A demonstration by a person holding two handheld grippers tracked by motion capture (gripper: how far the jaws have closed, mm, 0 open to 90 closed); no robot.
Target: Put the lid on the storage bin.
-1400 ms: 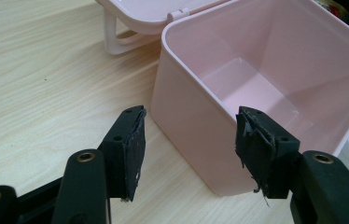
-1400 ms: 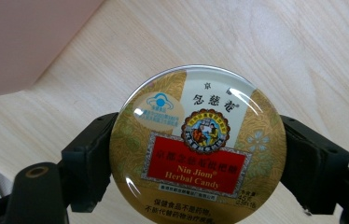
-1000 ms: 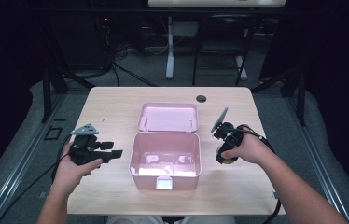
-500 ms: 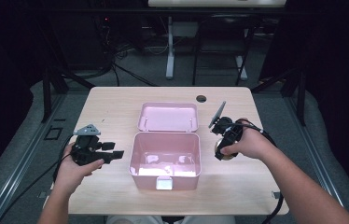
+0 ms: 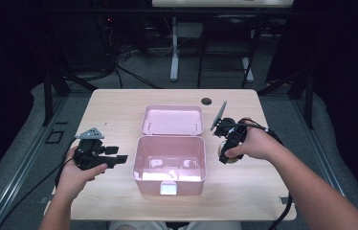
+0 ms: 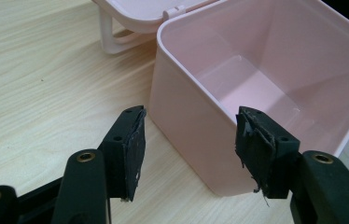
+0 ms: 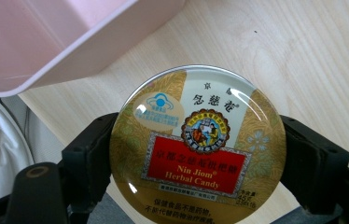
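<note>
Right tool [image 5: 226, 152] is clamped on a round gold herbal-candy tin with a red label [image 7: 197, 148], jaws on opposite edges of the rim, held just right of the open pink plastic storage box [image 5: 169, 165] above the light wooden counter [image 5: 115, 103]. Likely step: drop the tin into the box. Keep the tin level, carry it over the near wall, lower inside before letting go. Tin lid is glossy, printed "Nin Jiom Herbal Candy". Left tool [image 6: 189, 144] is spread wide and empty, near the box's left wall.
</note>
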